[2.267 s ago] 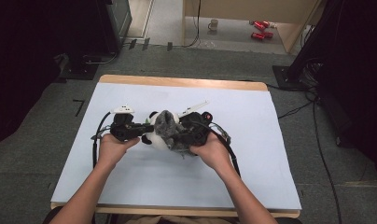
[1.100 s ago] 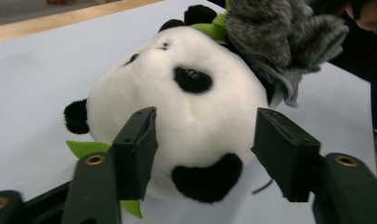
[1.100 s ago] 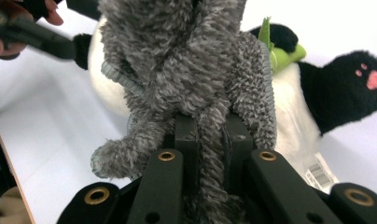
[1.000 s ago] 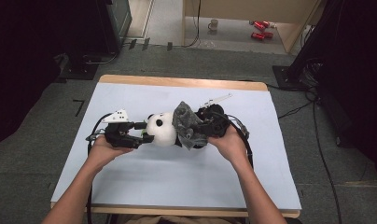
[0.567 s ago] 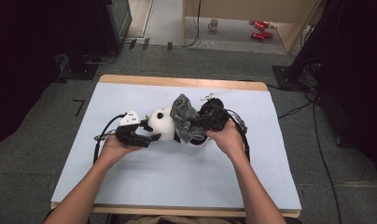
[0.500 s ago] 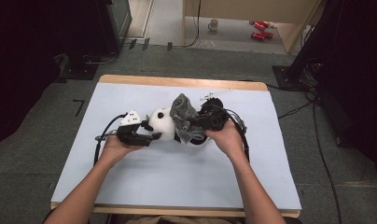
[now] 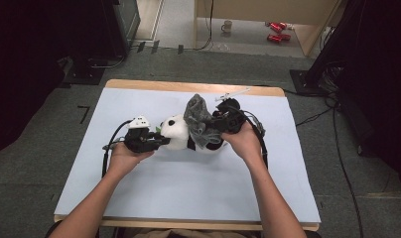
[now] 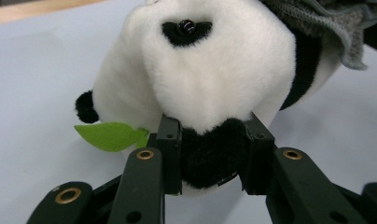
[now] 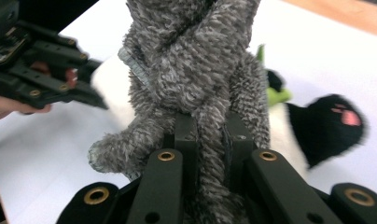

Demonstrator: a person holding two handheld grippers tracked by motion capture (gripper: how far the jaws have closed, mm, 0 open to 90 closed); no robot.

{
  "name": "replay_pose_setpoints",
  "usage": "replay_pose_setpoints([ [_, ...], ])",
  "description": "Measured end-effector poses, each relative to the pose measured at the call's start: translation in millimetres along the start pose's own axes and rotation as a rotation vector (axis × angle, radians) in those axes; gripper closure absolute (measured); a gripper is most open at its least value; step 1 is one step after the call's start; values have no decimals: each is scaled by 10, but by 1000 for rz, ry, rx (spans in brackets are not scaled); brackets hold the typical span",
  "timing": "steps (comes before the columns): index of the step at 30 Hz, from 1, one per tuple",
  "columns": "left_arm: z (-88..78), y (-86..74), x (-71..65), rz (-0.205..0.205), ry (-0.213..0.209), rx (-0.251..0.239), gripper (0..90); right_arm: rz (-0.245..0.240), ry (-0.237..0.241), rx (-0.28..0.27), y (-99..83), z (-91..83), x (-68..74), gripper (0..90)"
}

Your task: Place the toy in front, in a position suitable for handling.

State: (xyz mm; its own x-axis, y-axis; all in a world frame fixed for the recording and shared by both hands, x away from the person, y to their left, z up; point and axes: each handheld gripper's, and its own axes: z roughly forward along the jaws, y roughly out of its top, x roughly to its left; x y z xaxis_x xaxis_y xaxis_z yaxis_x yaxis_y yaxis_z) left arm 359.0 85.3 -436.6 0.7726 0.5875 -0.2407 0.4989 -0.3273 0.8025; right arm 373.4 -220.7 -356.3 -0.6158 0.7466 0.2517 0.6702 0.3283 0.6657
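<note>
Left tongs [image 8: 214, 161], just closed, are clamped on the black ear of a white-and-black plush panda [image 8: 210, 70] mid-table, while fuzzy grey knitted cloth [image 9: 196, 79] over it is pinched by right tongs [image 9: 210, 154].

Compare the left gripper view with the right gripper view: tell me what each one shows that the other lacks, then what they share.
Left gripper view alone: the panda's head with its bead eye, and the left tool, whose jaws have just been closing, now pinching the black ear.

Right gripper view alone: the right tool clamped on the grey knit cloth, and a black paw with pink pads.

Both: the panda toy, the grey cloth, a green leaf and the pale blue table.
</note>
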Motion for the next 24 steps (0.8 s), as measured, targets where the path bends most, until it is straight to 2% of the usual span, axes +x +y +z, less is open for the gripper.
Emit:
replay_pose_setpoints([
  [1,-13,10,-10,-14,-8,3,678,4,-11,-8,25,-56,-30,804],
  [4,-53,35,-58,-18,-12,23,678,1,-50,-26,67,-159,-46,804],
  [5,-66,39,-72,-28,-15,28,678,1,-50,-26,67,-159,-46,804],
  [7,-92,39,-86,-43,-11,39,677,11,-80,-62,109,-273,-67,805],
  [9,-106,33,-84,-57,-5,41,677,16,-89,-71,123,-308,-75,804],
  [11,-106,39,-78,-82,-8,35,676,38,-76,-94,154,-360,-80,805],
  [14,-104,62,-112,-90,2,29,674,68,6,-141,210,-401,-20,805],
  [15,-100,73,-129,-93,9,27,673,58,78,-163,255,-396,75,804],
  [16,-100,73,-129,-93,9,27,673,45,87,-163,279,-390,141,805],
  [17,-99,76,-130,-97,11,27,673,45,87,-163,279,-390,141,805],
  [18,-100,77,-128,-102,10,28,673,32,100,-163,304,-381,204,805],
  [19,-101,77,-126,-103,10,29,671,17,132,-164,353,-355,325,805],
  [20,-104,78,-123,-107,11,31,671,17,132,-164,353,-355,325,805],
  [21,-104,77,-121,-114,10,30,671,10,144,-161,374,-338,387,805],
  [22,-104,77,-121,-114,11,30,671,-5,177,-156,412,-298,500,805],
  [24,-106,79,-123,-114,12,30,670,-22,190,-147,440,-249,602,805],
])
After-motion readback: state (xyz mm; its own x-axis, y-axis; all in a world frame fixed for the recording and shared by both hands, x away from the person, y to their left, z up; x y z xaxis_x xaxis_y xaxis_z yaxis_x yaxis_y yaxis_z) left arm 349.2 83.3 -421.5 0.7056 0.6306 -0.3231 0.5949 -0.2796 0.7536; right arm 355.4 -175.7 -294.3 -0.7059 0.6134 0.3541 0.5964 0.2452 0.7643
